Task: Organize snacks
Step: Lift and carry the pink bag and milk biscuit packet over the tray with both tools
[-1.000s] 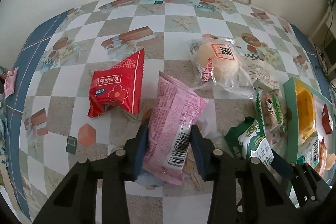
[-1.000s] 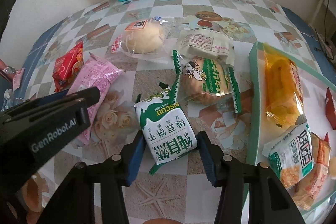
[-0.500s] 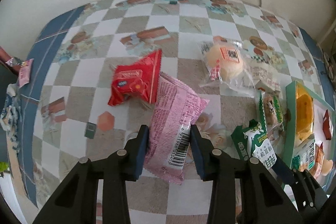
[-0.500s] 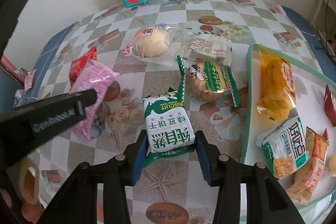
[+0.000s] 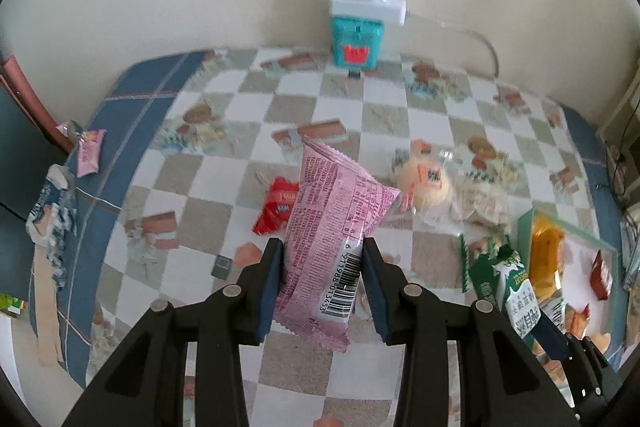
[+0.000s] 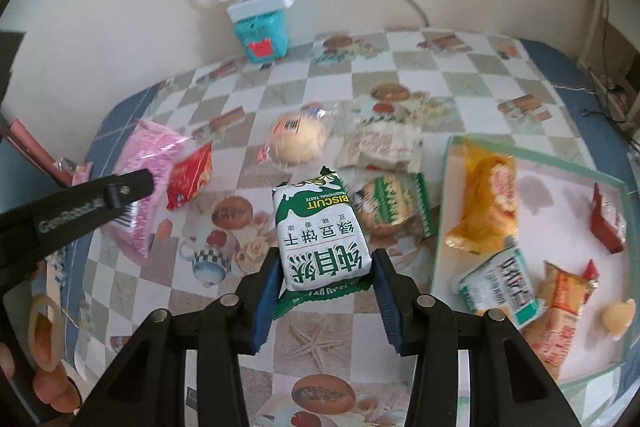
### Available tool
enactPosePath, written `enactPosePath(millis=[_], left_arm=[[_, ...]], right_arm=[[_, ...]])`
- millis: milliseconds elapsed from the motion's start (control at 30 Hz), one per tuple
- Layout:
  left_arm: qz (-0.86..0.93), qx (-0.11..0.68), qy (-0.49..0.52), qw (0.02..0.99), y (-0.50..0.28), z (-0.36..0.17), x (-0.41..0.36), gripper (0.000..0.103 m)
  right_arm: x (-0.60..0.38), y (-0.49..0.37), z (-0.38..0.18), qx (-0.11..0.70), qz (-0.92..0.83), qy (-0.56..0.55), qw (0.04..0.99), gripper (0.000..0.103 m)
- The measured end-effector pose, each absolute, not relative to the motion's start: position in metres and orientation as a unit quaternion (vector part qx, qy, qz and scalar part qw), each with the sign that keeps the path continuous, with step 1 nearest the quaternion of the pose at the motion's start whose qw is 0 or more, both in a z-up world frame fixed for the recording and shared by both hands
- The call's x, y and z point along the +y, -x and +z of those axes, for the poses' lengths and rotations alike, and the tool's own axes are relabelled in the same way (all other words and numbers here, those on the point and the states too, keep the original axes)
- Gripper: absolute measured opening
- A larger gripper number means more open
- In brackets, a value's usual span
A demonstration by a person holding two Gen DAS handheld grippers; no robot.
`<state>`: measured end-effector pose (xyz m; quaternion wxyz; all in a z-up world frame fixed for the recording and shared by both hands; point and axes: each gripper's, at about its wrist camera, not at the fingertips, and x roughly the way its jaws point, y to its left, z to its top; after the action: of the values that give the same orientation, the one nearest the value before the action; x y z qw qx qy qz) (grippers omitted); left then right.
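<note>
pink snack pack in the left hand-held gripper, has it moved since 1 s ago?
Yes. The pink snack pack, shut in the left hand-held gripper, has been lifted off the table: the red packet once beside it now lies smaller and partly behind it.

The pink packet (image 5: 332,239) hung raised off the table, barcode end nearest the camera. The green-and-white biscuit pack (image 6: 320,235) was lifted too — label upside down. A red packet (image 6: 188,179), a wrapped bun (image 6: 298,139) and other snacks lay on the checkered cloth.
</note>
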<state>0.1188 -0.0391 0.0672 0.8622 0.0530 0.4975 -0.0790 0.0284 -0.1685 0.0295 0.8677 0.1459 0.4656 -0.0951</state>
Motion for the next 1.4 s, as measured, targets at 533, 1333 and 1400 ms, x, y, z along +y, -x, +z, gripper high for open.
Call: enactPosePath(millis=[533, 1333, 1400], left_arm=[[-0.109, 0.443, -0.045, 0.889, -0.083, 0.119, -0.076, 0.041], [-0.239, 0.439, -0.147, 0.854, -0.012, 0.103, -0.242, 0.041], [-0.252, 0.445, -0.148, 0.846, -0.007, 0.096, -0.255, 0.041]], right_arm=[[-0.242, 0.01, 0.06, 0.445, -0.191, -0.19, 0.854, 0.047], [-0.392, 0.103, 0.044, 0.422, -0.333, -0.313, 0.783, 0.047], [-0.399, 0.107, 0.04, 0.424, -0.339, -0.317, 0.777, 0.048]])
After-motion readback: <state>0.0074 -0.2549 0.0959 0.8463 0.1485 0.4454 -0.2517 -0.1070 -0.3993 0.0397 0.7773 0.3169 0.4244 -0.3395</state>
